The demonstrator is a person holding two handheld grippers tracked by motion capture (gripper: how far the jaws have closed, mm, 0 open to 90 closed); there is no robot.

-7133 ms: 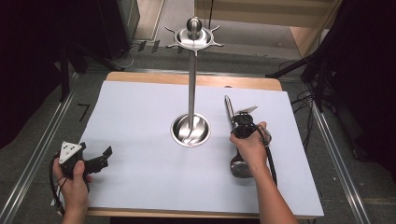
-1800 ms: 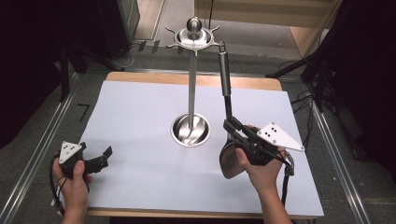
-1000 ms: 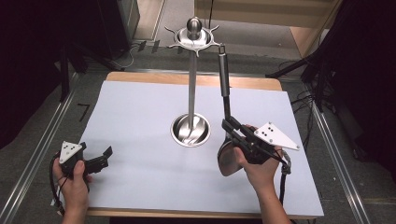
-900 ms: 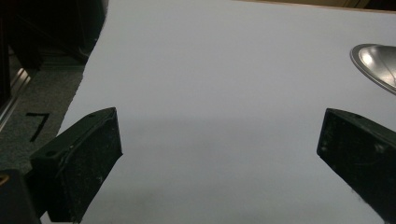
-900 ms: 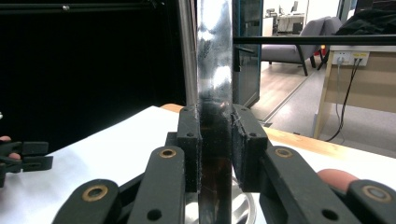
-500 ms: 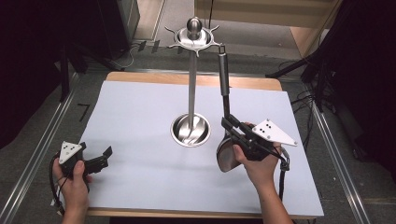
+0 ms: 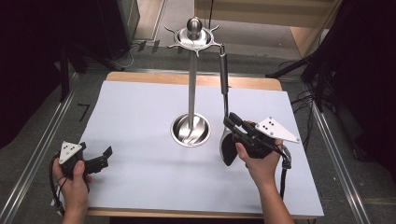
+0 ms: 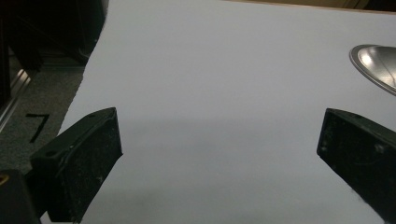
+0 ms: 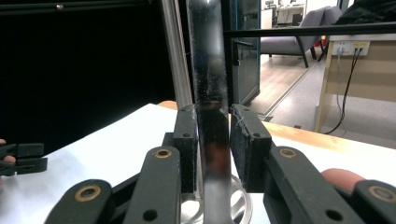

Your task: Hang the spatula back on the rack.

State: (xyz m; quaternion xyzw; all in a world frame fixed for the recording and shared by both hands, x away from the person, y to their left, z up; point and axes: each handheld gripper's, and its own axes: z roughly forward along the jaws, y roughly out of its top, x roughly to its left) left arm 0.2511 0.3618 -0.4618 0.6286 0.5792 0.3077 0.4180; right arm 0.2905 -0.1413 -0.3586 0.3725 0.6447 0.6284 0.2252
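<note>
A tall metal utensil stand (image 7: 192,88), with a round dished base (image 7: 190,130) and a hooked crown (image 7: 193,36), was pictured at the middle of a white-covered table (image 7: 140,107) in the high view. Just to the right of the stand's base, the right gripper (image 7: 232,129) was held by a person's right hand (image 7: 259,161), its jaws closed on the shaft of a long-handled ladle (image 7: 224,74). The ladle was held nearly upright beside the stand's pole, its dark handle reaching up close to the crown's right-hand hook and its bowl (image 7: 227,149) hanging low, near the table surface, right of the base; contact between bowl and table could not be determined. In the right gripper view, the shiny shaft (image 9: 209,116) was seen pressed between the two black pads (image 9: 186,140), with the stand's pole (image 9: 175,51) rising just behind it. Well to the left of the stand's base, near the table's front edge, the left gripper (image 7: 100,158) was held low in the person's left hand (image 7: 72,179). In the left gripper view its jaws were spread wide apart with nothing between them, the rim of the stand's base (image 8: 373,65) showing at the upper right.
</note>
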